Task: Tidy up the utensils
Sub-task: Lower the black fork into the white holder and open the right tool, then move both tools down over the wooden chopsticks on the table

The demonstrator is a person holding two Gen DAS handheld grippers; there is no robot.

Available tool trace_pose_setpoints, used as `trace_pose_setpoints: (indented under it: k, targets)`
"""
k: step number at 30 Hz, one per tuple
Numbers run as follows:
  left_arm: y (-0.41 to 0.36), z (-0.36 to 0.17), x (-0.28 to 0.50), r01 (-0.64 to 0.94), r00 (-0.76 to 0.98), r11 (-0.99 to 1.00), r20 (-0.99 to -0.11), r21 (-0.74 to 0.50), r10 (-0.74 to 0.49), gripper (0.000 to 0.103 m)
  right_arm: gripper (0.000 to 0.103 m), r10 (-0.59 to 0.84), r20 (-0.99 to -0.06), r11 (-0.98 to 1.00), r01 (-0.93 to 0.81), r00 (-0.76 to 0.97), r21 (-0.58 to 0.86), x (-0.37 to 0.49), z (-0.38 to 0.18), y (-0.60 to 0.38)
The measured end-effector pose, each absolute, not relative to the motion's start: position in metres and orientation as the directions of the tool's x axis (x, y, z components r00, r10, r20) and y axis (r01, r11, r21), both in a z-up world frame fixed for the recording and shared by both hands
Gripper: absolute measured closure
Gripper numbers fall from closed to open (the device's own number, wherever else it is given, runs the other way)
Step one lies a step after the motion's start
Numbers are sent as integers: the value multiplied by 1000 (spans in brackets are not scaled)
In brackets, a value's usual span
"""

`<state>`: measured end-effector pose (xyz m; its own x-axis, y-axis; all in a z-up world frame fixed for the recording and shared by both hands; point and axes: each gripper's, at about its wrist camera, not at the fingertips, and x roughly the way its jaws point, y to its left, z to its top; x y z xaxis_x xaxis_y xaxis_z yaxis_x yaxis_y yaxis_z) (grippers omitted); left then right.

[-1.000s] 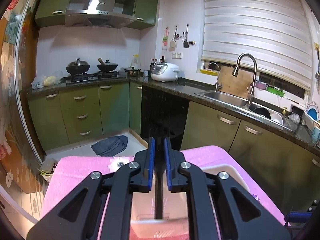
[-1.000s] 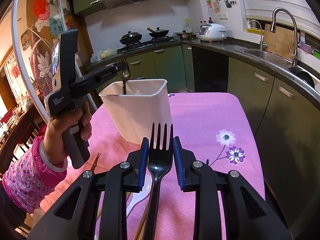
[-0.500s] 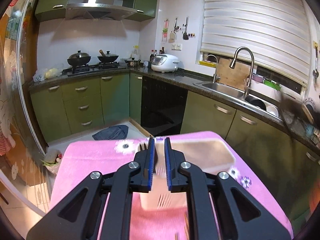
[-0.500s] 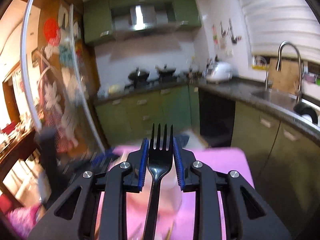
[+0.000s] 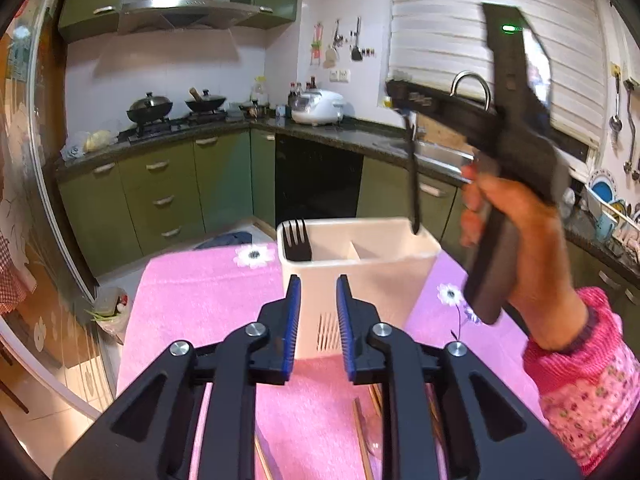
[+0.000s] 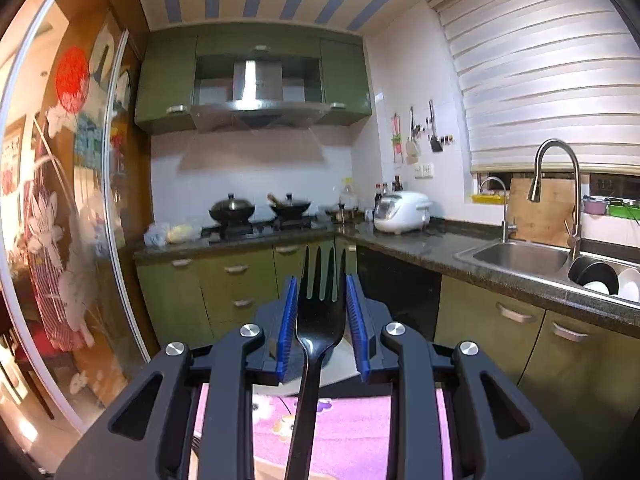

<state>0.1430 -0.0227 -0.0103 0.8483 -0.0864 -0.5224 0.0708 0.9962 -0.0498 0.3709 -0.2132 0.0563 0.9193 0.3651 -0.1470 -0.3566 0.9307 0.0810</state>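
Note:
A white utensil holder (image 5: 360,268) stands on the pink tablecloth (image 5: 200,292). One black fork (image 5: 297,240) stands upright in its left compartment. My left gripper (image 5: 317,320) is just in front of the holder, its jaws opening with nothing between them. My right gripper (image 5: 402,100), held by a hand (image 5: 508,220), hovers above the holder's right side. It is shut on a second black fork (image 5: 414,184), which hangs handle-down over the right rim. In the right wrist view this fork (image 6: 320,312) sits tines-forward between the pads of the right gripper (image 6: 322,304).
Wooden chopsticks (image 5: 360,432) lie on the cloth below my left gripper. Green cabinets (image 6: 236,280), a dark counter with a sink (image 6: 520,258) and a stove with pans (image 6: 232,210) line the far walls. A glass sliding door (image 6: 60,240) is on the left.
The left gripper let go of a black fork into the holder, drew back and parted its jaws. The right gripper rose with its fork and now hangs over the holder.

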Motion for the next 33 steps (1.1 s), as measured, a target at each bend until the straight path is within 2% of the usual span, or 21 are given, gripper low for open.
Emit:
trace_pose_setpoints:
  k: [10,18,21,24,26,30,31,33]
  targets:
    - [-38,-26,140,108,750,994,-653,-34,-104,78,78,396,-181,918,-390,900,69,352,15,-215]
    - [-43,-28,133,111,738,994,-671,8,-77,70,77,394,-219,918,-395,893,41,338,-7,-215]
    - [-42,-29,133,111,732,994,-677,13,-73,69,71,390,-228,919,-394,892,32,331,-11,-217]
    - [-43,-30,131,112,728,994,-682,18,-69,63,71,392,-246,917,-398,886,26,323,-13,-220]
    - [-45,-31,128,113,725,993,-685,26,-65,53,65,395,-256,915,-403,882,21,316,-14,-222]
    - [-46,-32,122,117,708,992,-704,40,-55,38,46,405,-283,909,-416,869,26,296,-12,-233]
    - [-46,-34,121,118,699,992,-713,43,-52,31,39,406,-314,907,-420,858,26,289,-13,-237]
    - [-44,-39,117,118,678,992,-734,49,-45,27,34,419,-389,898,-439,821,41,276,-17,-248]
